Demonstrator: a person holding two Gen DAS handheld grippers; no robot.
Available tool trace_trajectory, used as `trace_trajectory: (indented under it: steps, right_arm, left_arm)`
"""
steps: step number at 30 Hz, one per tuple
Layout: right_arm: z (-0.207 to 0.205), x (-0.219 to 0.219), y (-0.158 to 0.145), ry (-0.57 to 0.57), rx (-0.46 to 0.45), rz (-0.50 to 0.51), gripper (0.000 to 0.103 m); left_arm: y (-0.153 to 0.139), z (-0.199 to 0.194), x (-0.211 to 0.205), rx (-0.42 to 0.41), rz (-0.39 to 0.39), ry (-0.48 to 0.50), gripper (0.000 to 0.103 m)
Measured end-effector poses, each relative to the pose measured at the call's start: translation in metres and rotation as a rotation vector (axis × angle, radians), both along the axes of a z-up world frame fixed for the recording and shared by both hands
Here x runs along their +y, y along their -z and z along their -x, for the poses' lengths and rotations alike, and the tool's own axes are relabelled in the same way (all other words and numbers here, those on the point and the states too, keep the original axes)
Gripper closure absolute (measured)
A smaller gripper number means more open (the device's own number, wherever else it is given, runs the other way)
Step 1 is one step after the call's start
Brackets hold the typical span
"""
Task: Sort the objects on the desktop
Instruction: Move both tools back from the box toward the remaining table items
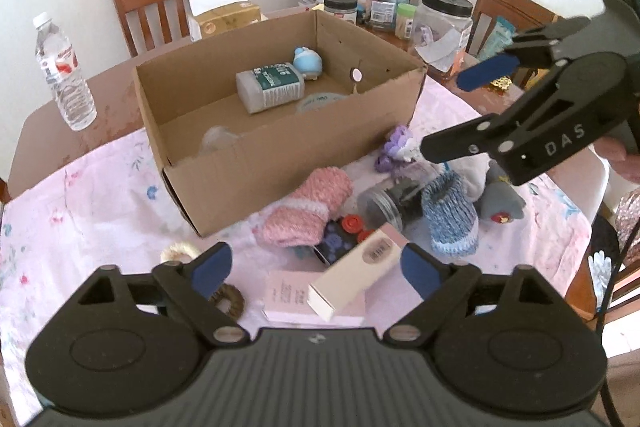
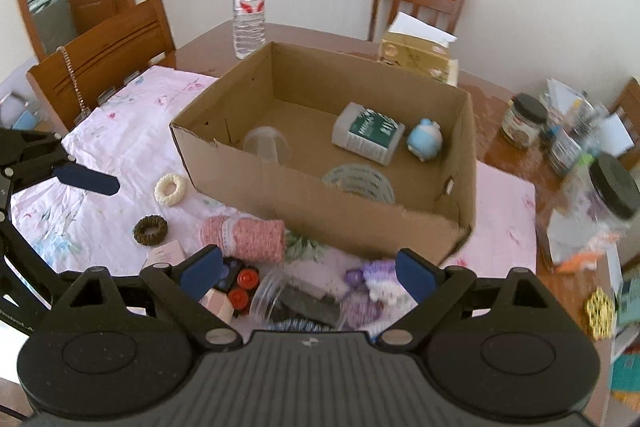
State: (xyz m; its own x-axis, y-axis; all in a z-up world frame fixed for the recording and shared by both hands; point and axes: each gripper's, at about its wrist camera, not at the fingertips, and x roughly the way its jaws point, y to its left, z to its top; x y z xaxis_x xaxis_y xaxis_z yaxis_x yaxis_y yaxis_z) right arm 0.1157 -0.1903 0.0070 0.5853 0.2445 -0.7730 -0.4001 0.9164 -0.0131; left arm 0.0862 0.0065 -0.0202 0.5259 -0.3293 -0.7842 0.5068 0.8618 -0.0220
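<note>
Two grippers are hovering over a table [image 1: 48, 131] that is serving as the sorting surface, its pink floral cloth [image 1: 80, 211] giving the loose items a soft bed. Sitting in the middle, the open cardboard box [image 1: 280, 147] is acting as the collection bin, placed within easy reach of both hands. It is already holding a white bottle with a green label [image 1: 270, 87] lying on its side, a small blue toy [image 1: 306, 61], a round grey lid [image 2: 358, 183] and a clear cup [image 2: 266, 147], so the sorting looks partly done.

Still waiting on the cloth just in front of the box, clustered together, are a pink knitted roll [image 1: 304, 211], a blue knitted pouch [image 1: 452, 219], a clear jar [image 1: 380, 205] on its side, a purple knitted piece [image 2: 378, 279], a long pale carton [image 1: 356, 273] resting across a flat pink box [image 1: 288, 299], and two hair rings, cream [image 2: 171, 189] and brown [image 2: 151, 230].

Above this pile, the left gripper [image 1: 316, 269] is hanging with its jaws spread wide and nothing between the pads; it is probably lining up on the pale carton. The right gripper [image 2: 308, 275] is likewise released and empty, pointing down at the jar and purple piece, seemingly choosing its next pick.
</note>
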Motion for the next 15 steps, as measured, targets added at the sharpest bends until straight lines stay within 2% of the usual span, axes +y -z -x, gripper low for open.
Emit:
trace_trajectory:
  steps: [7,15]
  right_arm:
    - [0.042,-0.011,0.013,0.096,-0.005,0.006,0.006]
    - [0.071,-0.03,0.032,0.137,0.021,0.007,0.006]
  left_arm:
    - [0.013,0.022,-0.005,-0.002,0.019,-0.016,0.009]
    - [0.024,0.03,-0.013,0.027,0.036,-0.103,0.009]
